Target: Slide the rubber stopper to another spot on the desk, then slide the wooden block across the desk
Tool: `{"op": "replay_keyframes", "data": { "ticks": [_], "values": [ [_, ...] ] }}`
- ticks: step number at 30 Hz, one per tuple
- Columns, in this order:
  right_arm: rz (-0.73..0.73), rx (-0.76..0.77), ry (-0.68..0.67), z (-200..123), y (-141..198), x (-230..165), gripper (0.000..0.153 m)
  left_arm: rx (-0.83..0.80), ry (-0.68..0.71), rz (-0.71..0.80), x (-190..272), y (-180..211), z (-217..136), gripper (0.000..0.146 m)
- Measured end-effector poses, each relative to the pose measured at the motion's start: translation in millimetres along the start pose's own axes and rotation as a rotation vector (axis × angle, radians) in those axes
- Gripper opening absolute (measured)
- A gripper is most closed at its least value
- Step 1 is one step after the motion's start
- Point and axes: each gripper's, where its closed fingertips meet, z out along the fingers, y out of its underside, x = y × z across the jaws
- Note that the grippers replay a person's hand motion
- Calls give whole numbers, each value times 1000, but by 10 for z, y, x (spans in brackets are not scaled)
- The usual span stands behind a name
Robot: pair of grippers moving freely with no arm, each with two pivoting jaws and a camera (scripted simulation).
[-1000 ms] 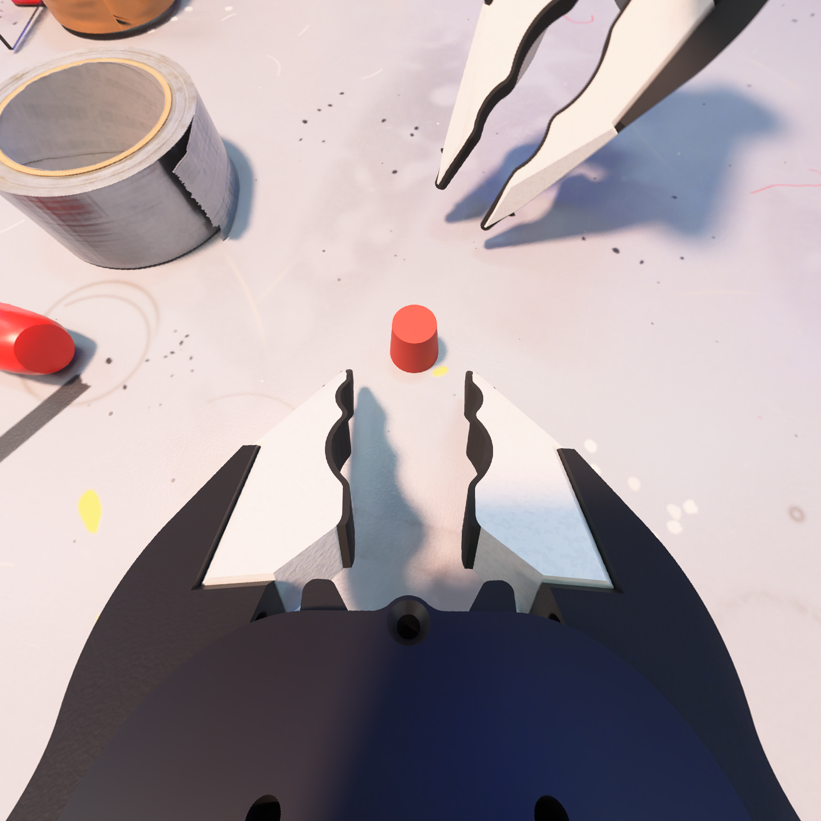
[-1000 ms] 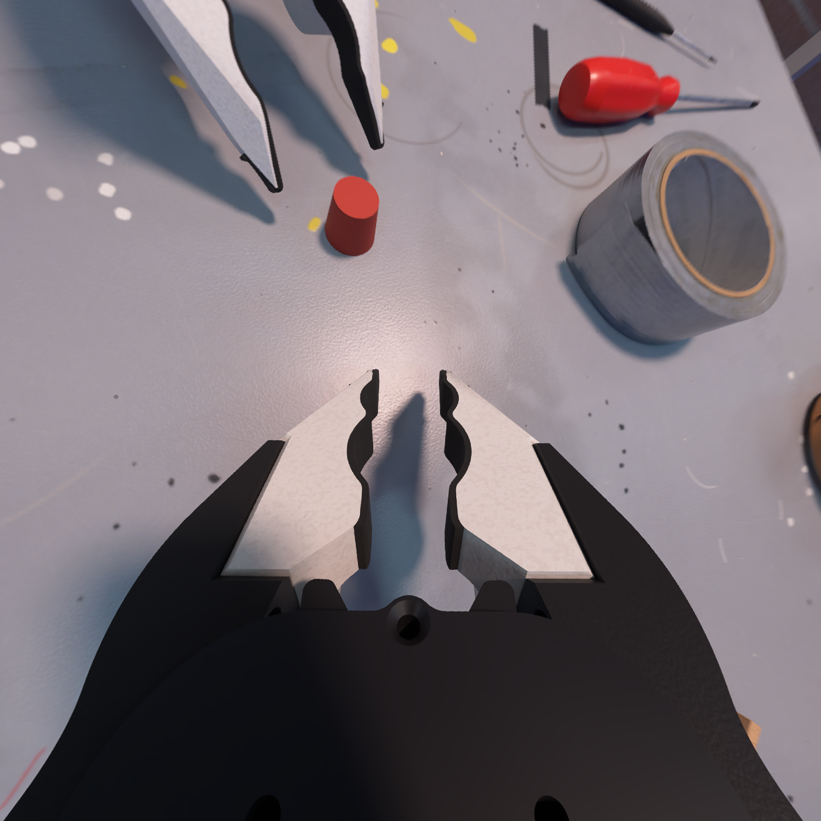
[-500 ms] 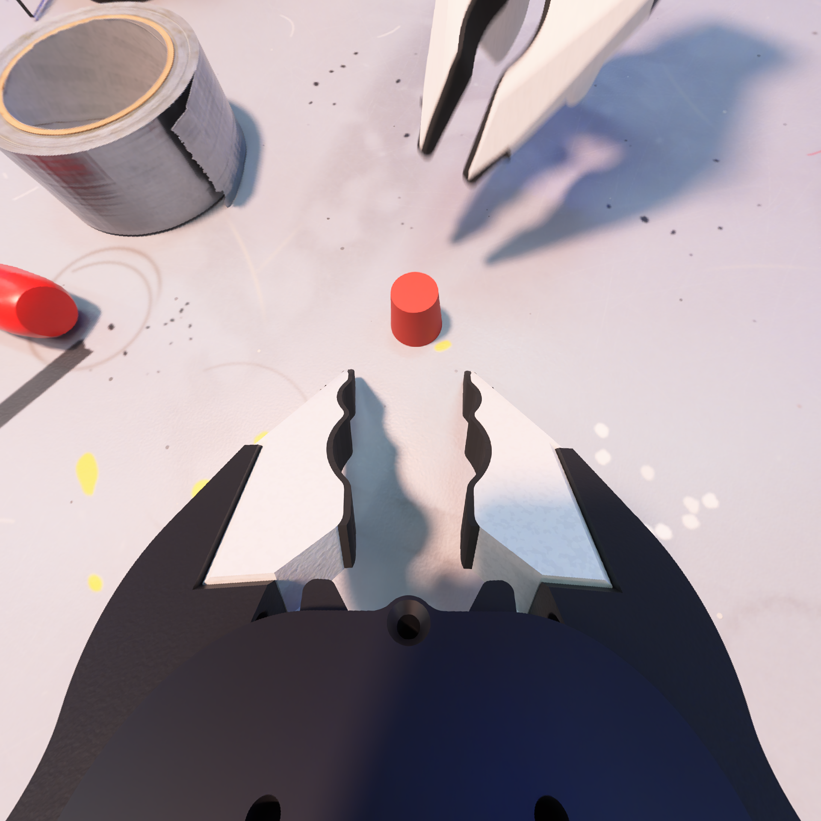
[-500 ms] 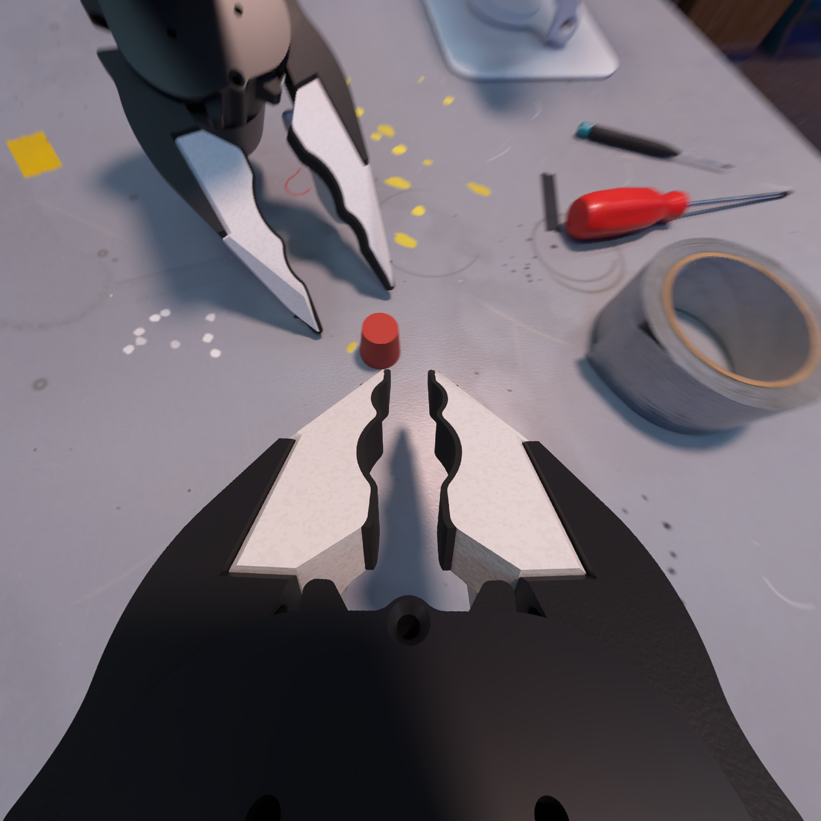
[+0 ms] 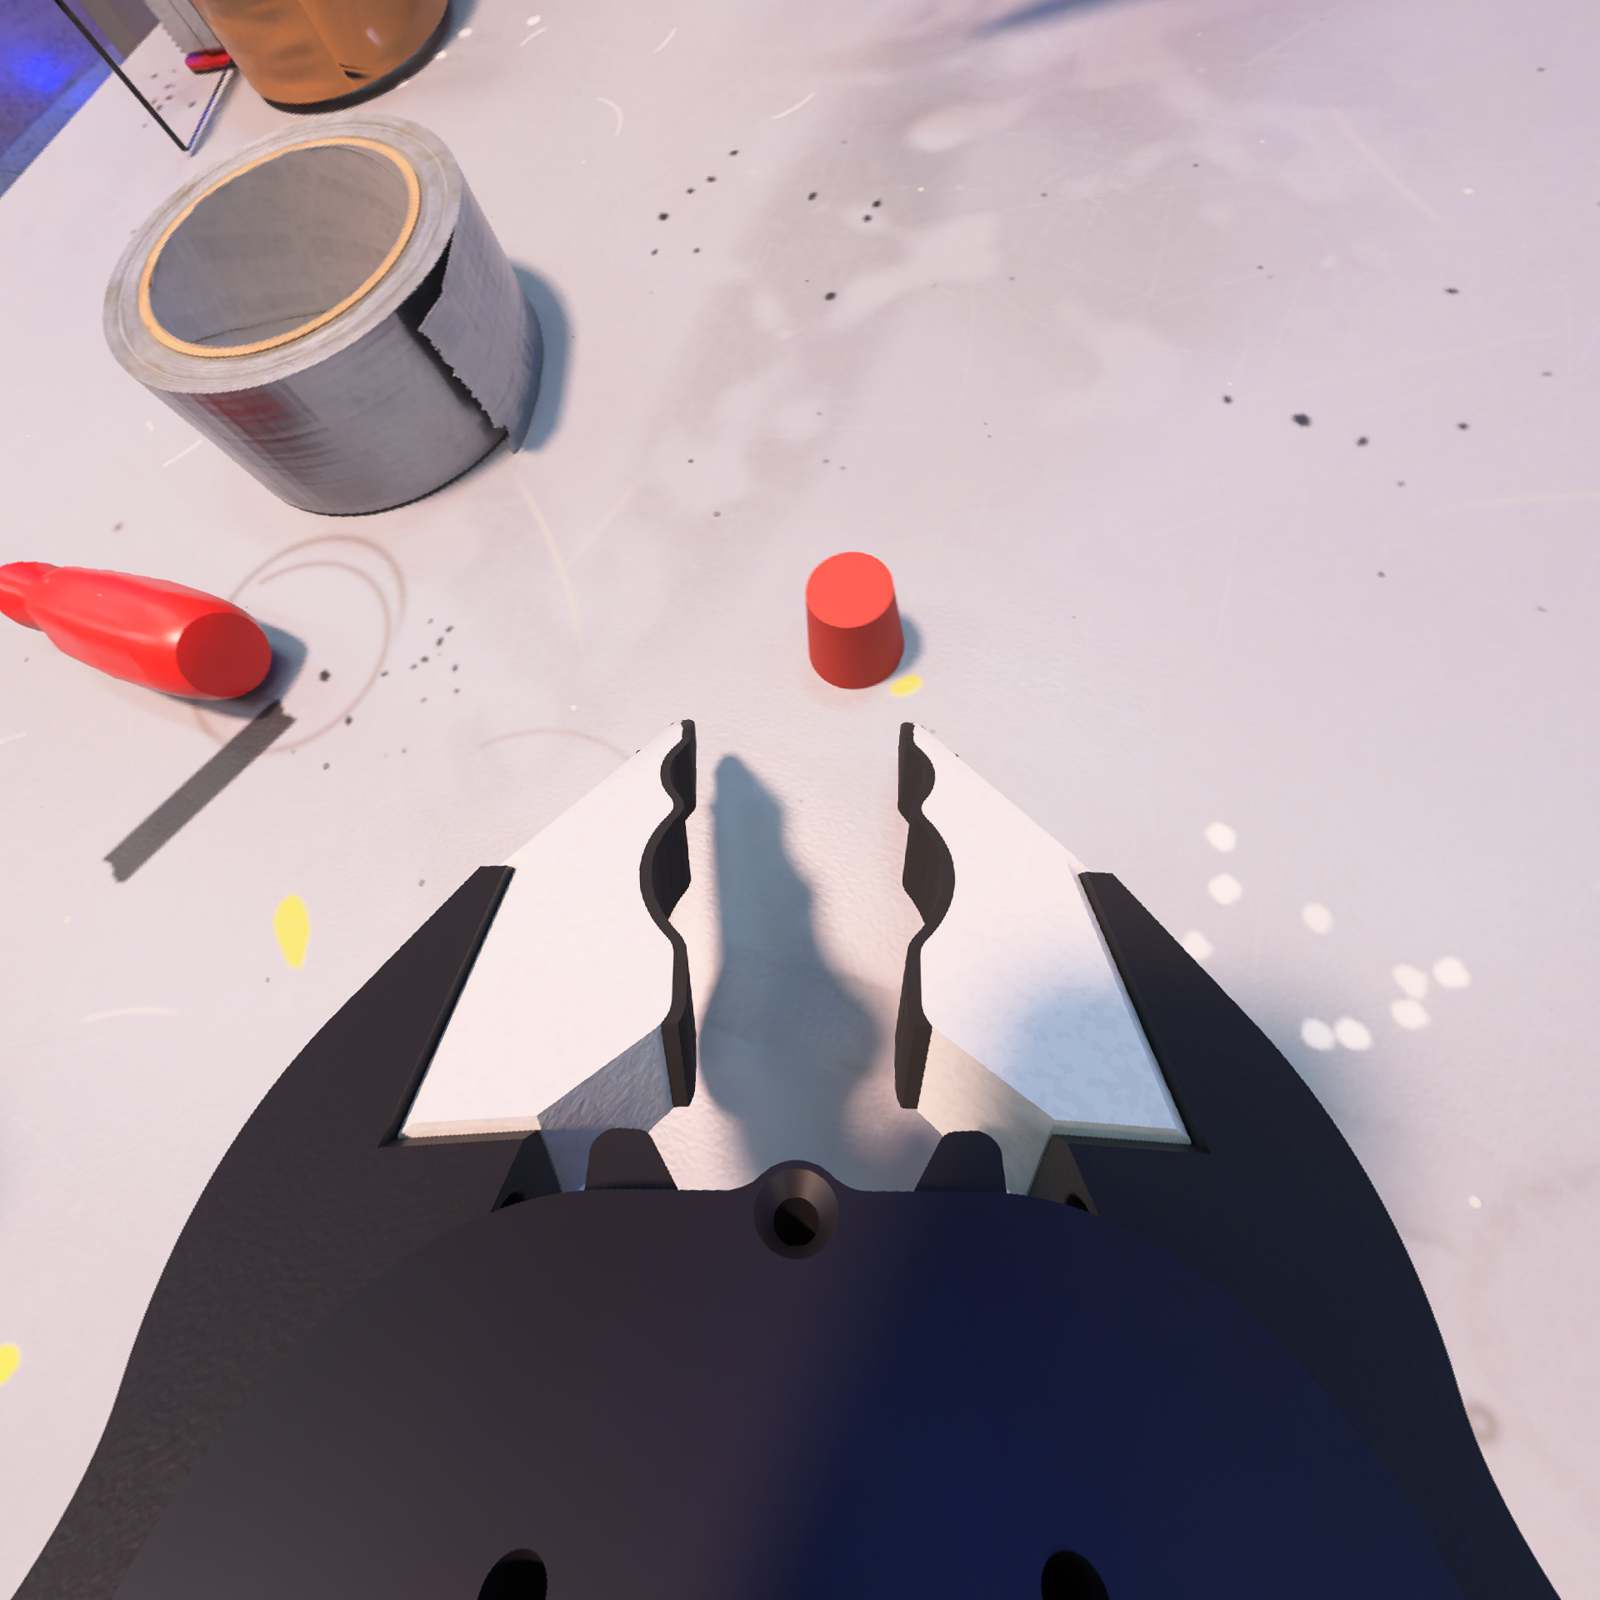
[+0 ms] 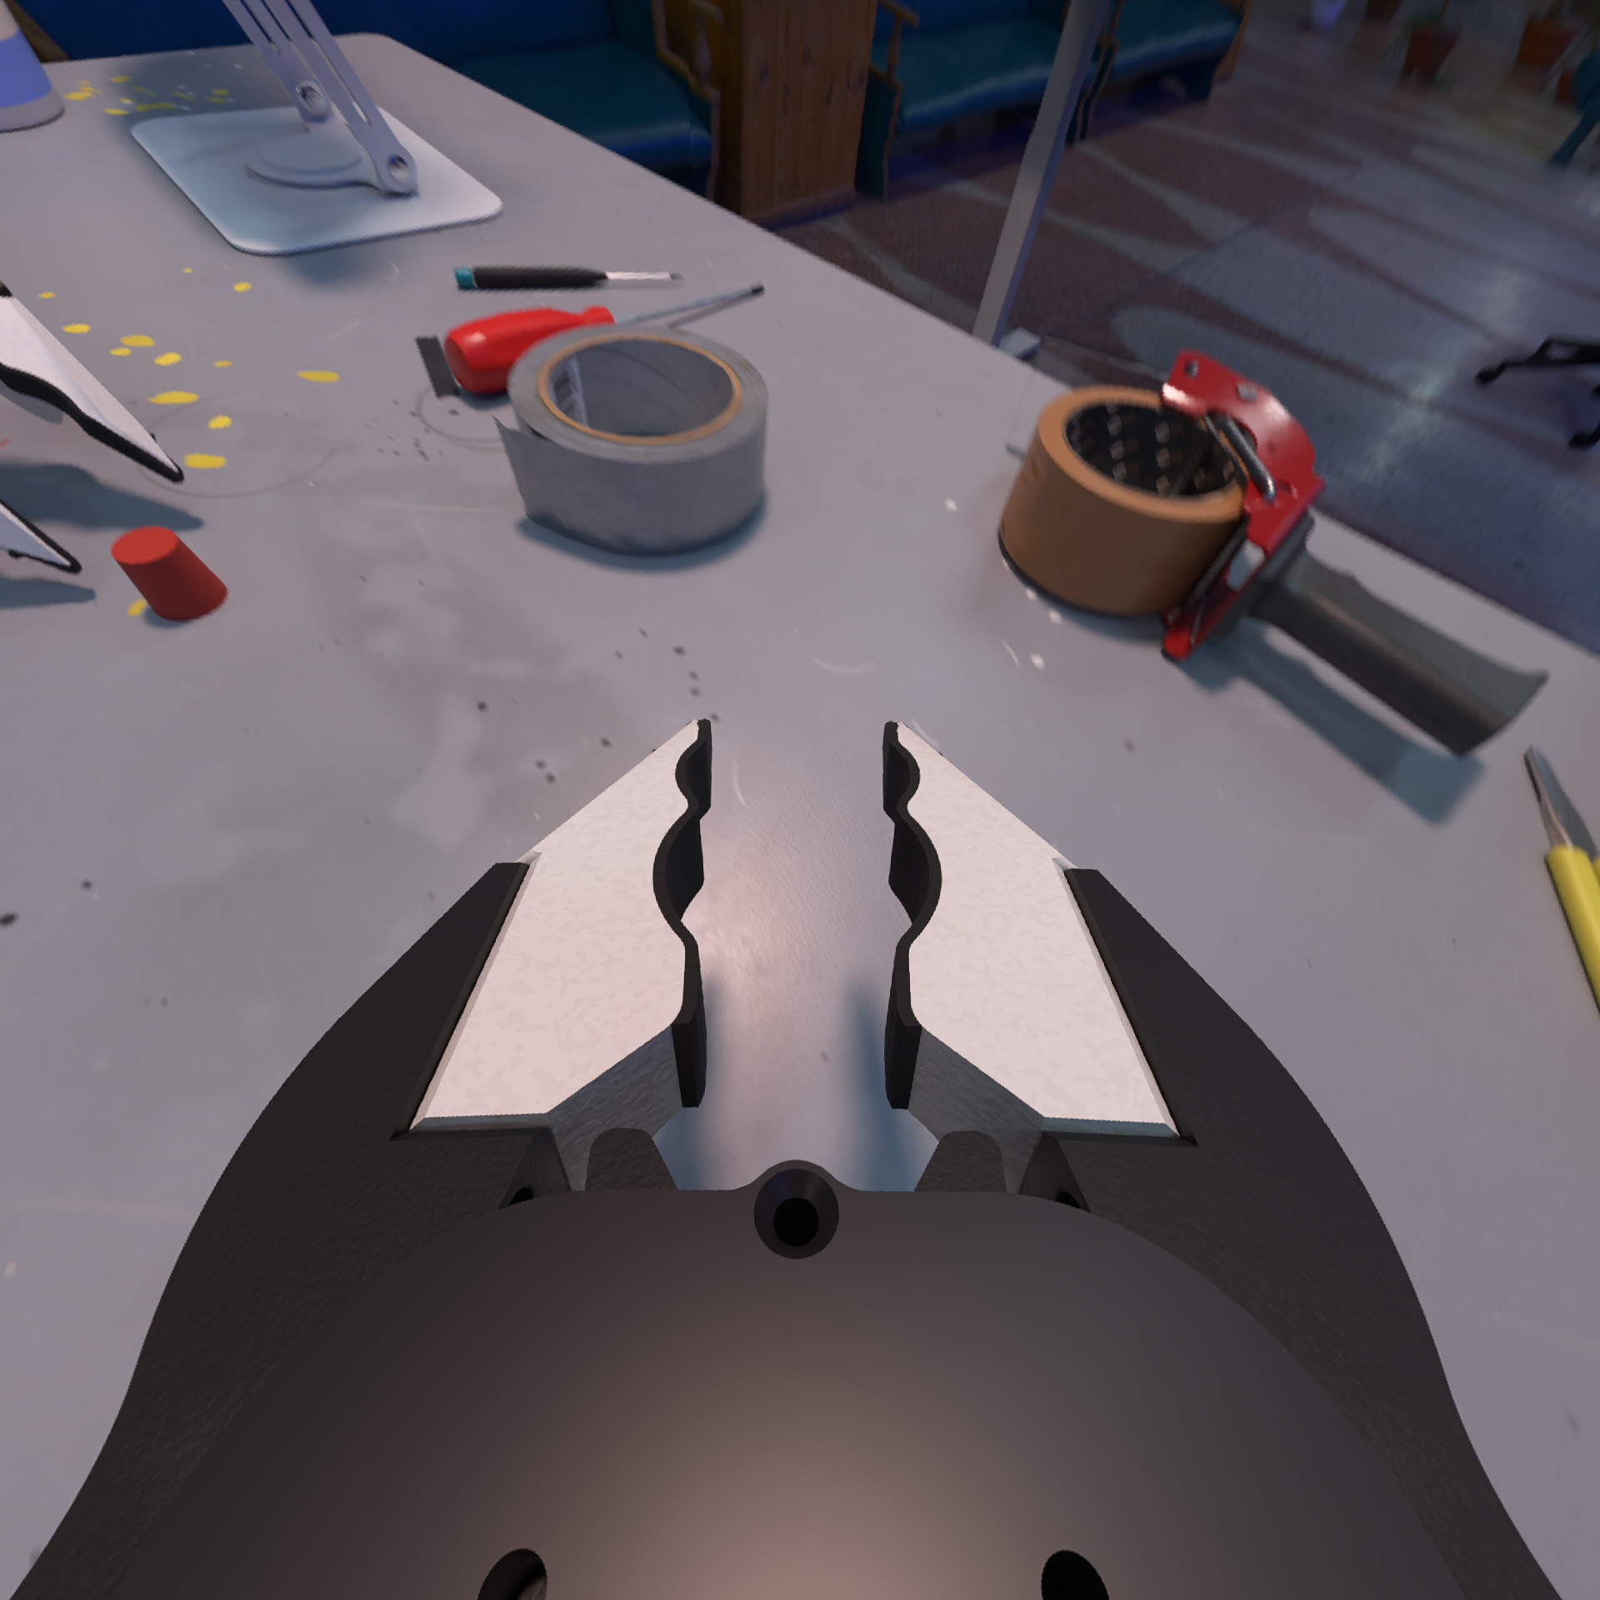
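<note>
The red rubber stopper stands upright on the grey desk, just beyond and slightly right of my left gripper, which is open and empty. In the right wrist view the stopper sits far left, close to the left gripper's fingertips. My right gripper is open and empty over bare desk, well right of the stopper. No wooden block shows in either view.
A grey tape roll and a red-handled screwdriver lie left of the stopper. A brown tape dispenser sits near the desk's right edge. A yellow knife, a small black tool and a lamp base are nearby.
My right gripper has swung right and away from the stopper, opened wider, and left the left wrist view. My left gripper shifted slightly left. The stopper has stayed put.
</note>
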Motion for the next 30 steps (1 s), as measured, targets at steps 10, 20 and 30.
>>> {"op": "replay_keyframes", "data": {
  "ticks": [10,20,30],
  "values": [
    [91,-226,-96,51,632,190,40,-20,77,-58,-31,-63,128,54],
    [127,-359,-173,202,808,-23,9,-35,103,-57,-5,-62,165,69],
    [142,-235,-141,123,486,157,24,-60,103,-33,39,-14,162,66]
  ]
}}
